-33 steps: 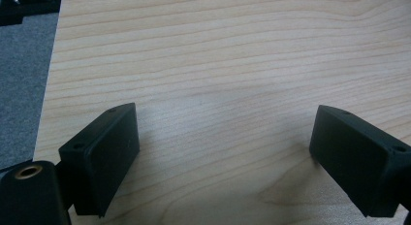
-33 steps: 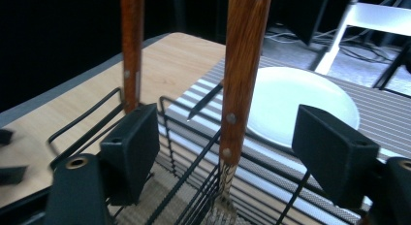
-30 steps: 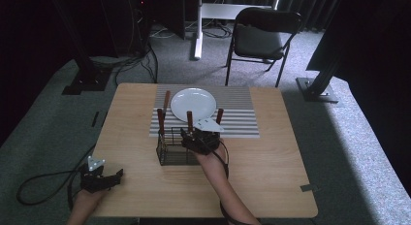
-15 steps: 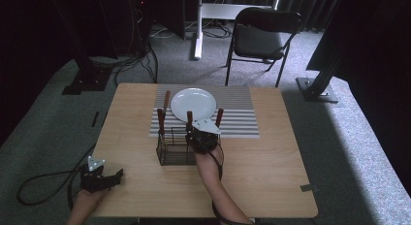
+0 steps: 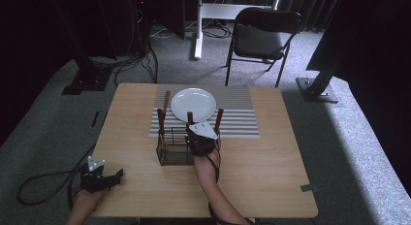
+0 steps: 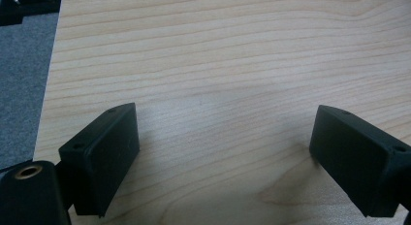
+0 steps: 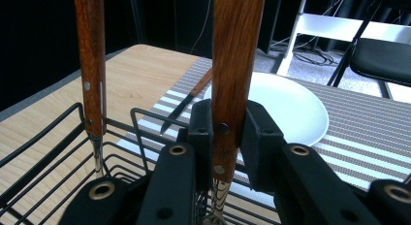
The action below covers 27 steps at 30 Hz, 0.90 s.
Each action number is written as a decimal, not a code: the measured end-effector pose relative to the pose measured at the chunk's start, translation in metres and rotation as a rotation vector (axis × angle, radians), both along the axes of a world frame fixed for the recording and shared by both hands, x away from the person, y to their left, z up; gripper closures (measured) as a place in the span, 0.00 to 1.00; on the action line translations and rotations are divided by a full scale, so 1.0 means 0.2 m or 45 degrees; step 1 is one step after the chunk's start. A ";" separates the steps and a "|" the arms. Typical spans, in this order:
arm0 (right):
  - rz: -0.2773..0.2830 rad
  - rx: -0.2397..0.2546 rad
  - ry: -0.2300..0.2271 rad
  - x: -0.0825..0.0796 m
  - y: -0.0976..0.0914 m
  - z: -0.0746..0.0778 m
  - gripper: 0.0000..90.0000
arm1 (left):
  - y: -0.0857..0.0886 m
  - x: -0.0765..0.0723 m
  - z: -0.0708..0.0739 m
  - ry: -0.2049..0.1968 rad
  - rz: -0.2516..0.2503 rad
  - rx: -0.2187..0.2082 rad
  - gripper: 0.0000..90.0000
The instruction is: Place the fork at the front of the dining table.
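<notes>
Two black jaws clamping a smooth wooden handle (image 7: 231,65)
Right gripper (image 7: 222,137) is squeezing it upright over the wire basket (image 7: 58,137); left gripper (image 6: 223,152) is gaping empty.

One tabletop (image 5: 271,157) carries one plate (image 5: 193,104), one striped mat (image 5: 237,116), one wire basket (image 5: 172,150) and four wooden-handled utensils (image 7: 235,65). Two grippers (image 5: 201,137) are in view, and one chair (image 5: 261,38) behind.

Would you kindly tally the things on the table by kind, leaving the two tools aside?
Wooden-handled utensils: 4
White plate: 1
Striped placemat: 1
Black wire basket: 1
Total: 7
</notes>
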State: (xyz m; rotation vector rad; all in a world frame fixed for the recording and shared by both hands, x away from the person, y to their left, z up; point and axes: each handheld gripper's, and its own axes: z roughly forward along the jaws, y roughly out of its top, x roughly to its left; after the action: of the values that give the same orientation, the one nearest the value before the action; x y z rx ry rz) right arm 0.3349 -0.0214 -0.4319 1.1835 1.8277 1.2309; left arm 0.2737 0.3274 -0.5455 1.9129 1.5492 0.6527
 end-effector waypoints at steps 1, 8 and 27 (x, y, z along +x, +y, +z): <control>0.002 0.002 0.002 0.00 0.00 0.00 0.84 | 0.00 0.00 0.00 0.000 0.000 0.000 0.12; -0.015 -0.004 -0.023 -0.02 -0.02 0.01 0.84 | 0.00 0.00 0.00 0.001 -0.001 0.000 0.12; 0.015 0.067 -0.116 -0.10 -0.07 0.18 0.84 | 0.00 0.00 0.00 0.002 -0.001 0.000 0.12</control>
State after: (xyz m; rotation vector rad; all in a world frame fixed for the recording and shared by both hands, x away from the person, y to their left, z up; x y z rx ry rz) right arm 0.3147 -0.0356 -0.3961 1.1283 1.7476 1.3250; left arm 0.2736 0.3274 -0.5454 1.9143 1.5490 0.6515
